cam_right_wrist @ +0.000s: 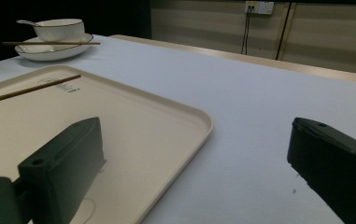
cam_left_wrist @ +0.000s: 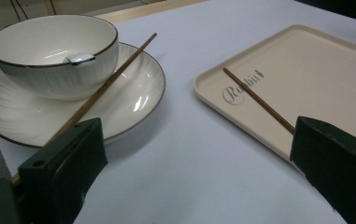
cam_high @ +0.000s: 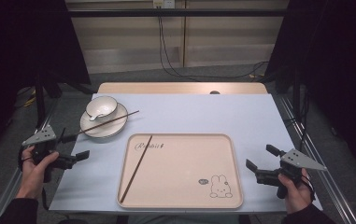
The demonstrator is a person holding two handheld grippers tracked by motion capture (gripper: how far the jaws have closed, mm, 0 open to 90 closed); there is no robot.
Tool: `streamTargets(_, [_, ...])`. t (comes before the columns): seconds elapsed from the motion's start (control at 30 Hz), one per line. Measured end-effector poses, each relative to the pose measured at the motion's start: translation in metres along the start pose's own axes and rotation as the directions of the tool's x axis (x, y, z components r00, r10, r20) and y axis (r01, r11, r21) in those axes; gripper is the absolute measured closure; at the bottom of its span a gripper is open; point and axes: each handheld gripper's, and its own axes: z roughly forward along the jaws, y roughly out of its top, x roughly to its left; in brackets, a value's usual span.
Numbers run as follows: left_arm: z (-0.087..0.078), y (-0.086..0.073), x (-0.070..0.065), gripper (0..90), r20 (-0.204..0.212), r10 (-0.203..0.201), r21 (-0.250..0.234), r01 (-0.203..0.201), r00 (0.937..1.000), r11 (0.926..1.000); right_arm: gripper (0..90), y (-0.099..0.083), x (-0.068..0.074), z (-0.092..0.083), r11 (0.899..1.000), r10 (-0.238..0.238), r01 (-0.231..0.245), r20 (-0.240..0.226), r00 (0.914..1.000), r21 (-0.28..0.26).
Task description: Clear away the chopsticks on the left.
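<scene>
Left claw (cam_high: 75, 150): I hold it at the left edge of the bench (cam_high: 199, 112), jaws spread wide with nothing between them.
Left hand (cam_high: 34, 164): it wraps the handle from below, forearm coming up from the near edge, jaws aimed right and slightly toward the far side.
Plate (cam_high: 92, 129): just ahead of my left claw, toward the far side, carrying the bowl (cam_high: 102, 107).
Spoon (cam_left_wrist: 81, 58): it rests inside the bowl, its handle tip on the near rim.
Plate chopstick (cam_high: 108, 122): it lies across the plate beside the bowl, its near end reaching toward my left claw.
Risk on this side: I judge that a careless grab could roll the stick off the plate or knock the bowl.
Tray (cam_high: 185, 200): between my two claws, flat on the bench.
Tray chopstick (cam_high: 136, 169): on the tray's left part, slanting from near edge to far.
Right claw (cam_high: 260, 161): beside the tray's right edge, jaws wide apart and empty.
Right hand (cam_high: 293, 184): it grips from below, jaws pointing left toward the tray.
Risk on this side: a low sweep could nudge the tray.
</scene>
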Motion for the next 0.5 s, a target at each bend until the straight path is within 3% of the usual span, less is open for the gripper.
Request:
streamTargets(0.1, [0.004,0.001,0.01,3.7,0.004,0.015,0.015,-0.015,0.9999,0.9998,3.5,0.0,0.0,0.0,1.0,0.0,0.0,-0.001,1.0,0.001])
streamTargets(0.17, [0.01,0.004,0.017,4.6,-0.015,0.023,0.041,-0.022,0.9996,0.9989,3.5,0.0,0.0,0.0,1.0,-0.001,0.001,-0.001,1.0,0.002])
streamTargets(0.2, [0.016,0.005,0.026,6.1,-0.02,0.054,0.072,-0.053,0.9983,0.996,3.5,0.0,0.0,-0.001,1.0,0.0,0.0,0.001,1.0,-0.002])
streamTargets(0.23, [0.016,0.005,0.026,7.6,-0.02,0.054,0.072,-0.053,0.9983,0.996,3.5,0.0,0.0,-0.001,1.0,0.0,0.0,0.001,1.0,-0.002])
streamTargets(0.33, [0.025,0.008,0.043,8.9,0.02,0.047,0.107,-0.048,0.9987,0.9931,3.5,-0.001,0.0,-0.001,1.0,-0.001,0.001,0.004,1.0,-0.001])
streamTargets(0.5, [0.035,0.008,0.054,13.1,0.016,0.08,0.145,-0.081,0.9967,0.9861,3.5,-0.001,0.0,-0.002,1.0,-0.001,0.001,0.0,1.0,0.0])
